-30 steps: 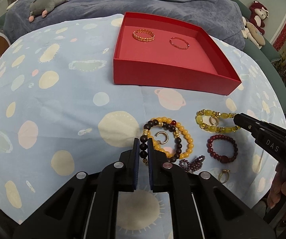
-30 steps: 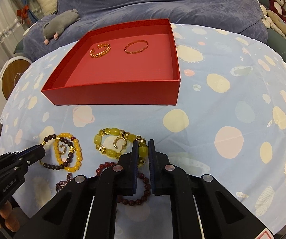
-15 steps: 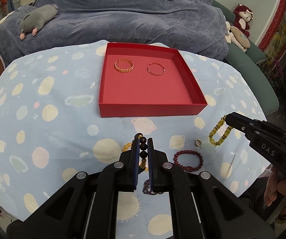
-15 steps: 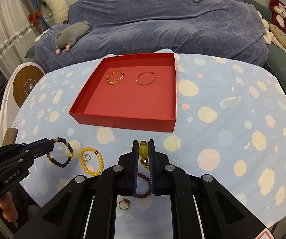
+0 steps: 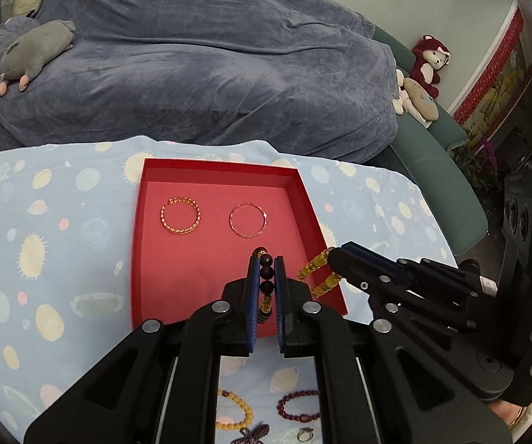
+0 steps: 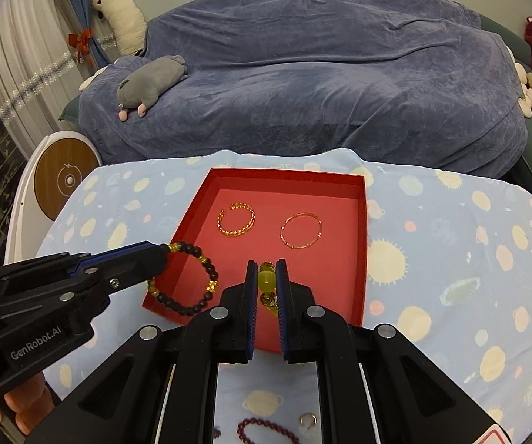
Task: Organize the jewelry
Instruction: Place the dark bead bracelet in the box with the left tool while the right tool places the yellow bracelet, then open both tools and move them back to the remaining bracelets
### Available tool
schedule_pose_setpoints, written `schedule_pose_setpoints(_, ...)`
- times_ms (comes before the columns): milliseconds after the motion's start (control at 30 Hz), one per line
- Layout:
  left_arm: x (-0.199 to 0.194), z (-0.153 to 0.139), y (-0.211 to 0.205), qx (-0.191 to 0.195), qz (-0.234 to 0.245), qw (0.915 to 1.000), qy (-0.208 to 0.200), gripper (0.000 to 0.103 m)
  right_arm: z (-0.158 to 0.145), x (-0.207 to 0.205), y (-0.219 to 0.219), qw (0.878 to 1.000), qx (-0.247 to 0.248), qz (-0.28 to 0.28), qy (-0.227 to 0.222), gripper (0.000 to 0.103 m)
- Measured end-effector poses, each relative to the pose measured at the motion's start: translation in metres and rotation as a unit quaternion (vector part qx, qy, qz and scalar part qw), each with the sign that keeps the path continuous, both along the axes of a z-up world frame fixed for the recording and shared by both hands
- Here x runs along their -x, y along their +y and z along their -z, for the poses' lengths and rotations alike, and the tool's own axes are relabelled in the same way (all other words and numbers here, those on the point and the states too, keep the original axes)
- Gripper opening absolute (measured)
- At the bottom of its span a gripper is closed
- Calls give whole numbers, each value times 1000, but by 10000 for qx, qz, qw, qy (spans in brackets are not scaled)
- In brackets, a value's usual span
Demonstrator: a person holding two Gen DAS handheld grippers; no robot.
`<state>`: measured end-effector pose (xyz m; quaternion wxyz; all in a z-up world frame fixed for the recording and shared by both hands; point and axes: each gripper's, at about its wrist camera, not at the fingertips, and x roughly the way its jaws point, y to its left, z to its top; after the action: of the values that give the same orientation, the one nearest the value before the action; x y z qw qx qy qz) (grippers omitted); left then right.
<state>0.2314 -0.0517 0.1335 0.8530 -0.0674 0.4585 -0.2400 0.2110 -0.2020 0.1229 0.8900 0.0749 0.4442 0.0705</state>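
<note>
My left gripper (image 5: 266,262) is shut on a dark bead bracelet (image 5: 266,275) and holds it above the near part of the red tray (image 5: 138,244). The bracelet also shows hanging from the left gripper in the right wrist view (image 6: 206,277). My right gripper (image 6: 267,264) is shut on a yellow bead bracelet (image 6: 267,282), above the tray's (image 6: 362,259) near part; it also shows at the tray's right edge (image 5: 319,272). A gold chain bangle (image 5: 180,215) and a thin rose bangle (image 5: 248,219) lie in the tray.
An orange bead bracelet (image 5: 234,412), a dark red bracelet (image 5: 299,407), a purple piece (image 5: 253,434) and a ring (image 5: 304,434) lie on the spotted blue cloth (image 5: 43,259) near me. A blue-covered sofa (image 5: 191,74) with plush toys stands behind the table.
Both grippers have lifted their bracelets off the cloth and moved forward and up, from above the jewelry pile to over the near part of the red tray.
</note>
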Motion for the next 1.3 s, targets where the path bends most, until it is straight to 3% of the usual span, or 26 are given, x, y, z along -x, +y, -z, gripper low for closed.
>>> schedule_pose_setpoints(167, -38, 37, 0, 251, -61, 9990, 361, 8, 33, -34, -2, 9989, -364, 60, 275, 9)
schedule_pose_setpoints(367, -59, 87, 3, -356, -158, 9976, 572, 8, 80, -54, -7, 9976, -163, 102, 663, 9)
schedule_pose_setpoints(600, -64, 112, 8, -1128, -214, 9923, 463, 8, 106, -60, -13, 9963, 102, 146, 839, 9)
schedule_pose_setpoints(733, -62, 118, 6, -1455, -270, 9884, 340, 8, 111, -62, -8, 9958, 392, 121, 823, 10)
schedule_pose_setpoints(767, -62, 118, 6, -1517, -317, 9874, 308, 10, 110, -61, -7, 9958, 454, 147, 780, 14)
schedule_pose_setpoints(800, -62, 118, 7, -1593, -393, 9861, 277, 16, 108, -60, -7, 9960, 471, 158, 742, 17)
schedule_pose_setpoints(867, -61, 114, 9, -1545, -462, 9867, 224, 42, 103, -56, -8, 9967, 439, 214, 650, 29)
schedule_pose_setpoints(900, -59, 109, 10, -1506, -497, 9872, 152, 46, 99, -53, -9, 9970, 432, 232, 599, 32)
schedule_pose_setpoints(1300, -22, 74, 15, -1455, -572, 9876, -132, 47, 60, -9, -10, 9985, 328, 308, 299, 36)
